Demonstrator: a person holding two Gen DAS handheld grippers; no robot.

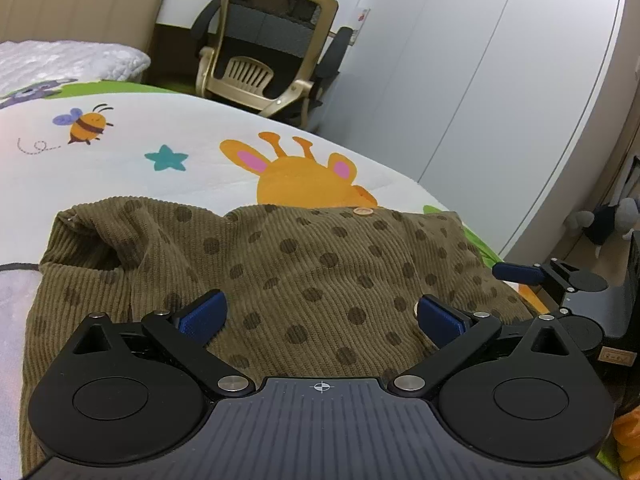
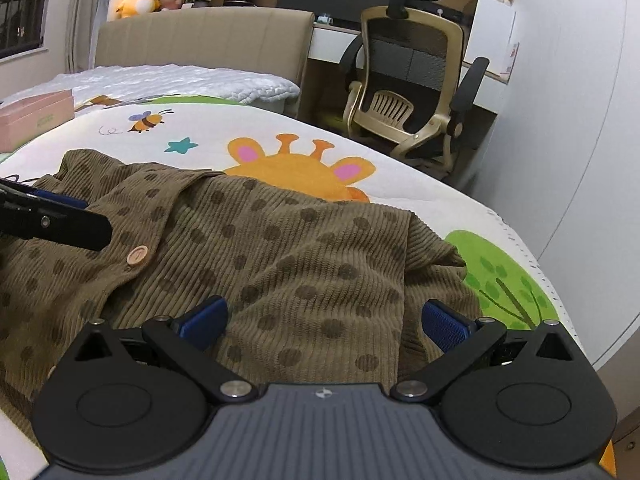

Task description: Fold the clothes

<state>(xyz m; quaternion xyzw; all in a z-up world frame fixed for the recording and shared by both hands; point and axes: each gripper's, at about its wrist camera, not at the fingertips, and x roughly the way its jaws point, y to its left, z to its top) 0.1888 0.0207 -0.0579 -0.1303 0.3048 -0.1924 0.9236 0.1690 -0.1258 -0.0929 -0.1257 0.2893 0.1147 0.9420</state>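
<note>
Two grippers: both hovering over the garment.
Left gripper (image 1: 320, 316): jaws spread wide, gripping nothing.
Right gripper (image 2: 322, 320): jaws spread wide, released.
Cardigan (image 2: 280, 248): brown, dotted, lying on the cartoon bedspread (image 2: 400, 152).

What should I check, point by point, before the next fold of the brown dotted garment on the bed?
1. Left gripper free of cloth: ok, jaws wide open above the brown dotted garment.
2. Right gripper free of cloth: ok, jaws wide open, nothing pinched.
3. Garment fully on the bed cover: ok, no part seen hanging over the edge.
4. Fabric flat: not ok, a fold ridge runs down the right side and the far left corner is bunched.
5. Wooden button visible and clear of the pads: ok.
6. Sleeves already tucked in: cannot tell.
</note>
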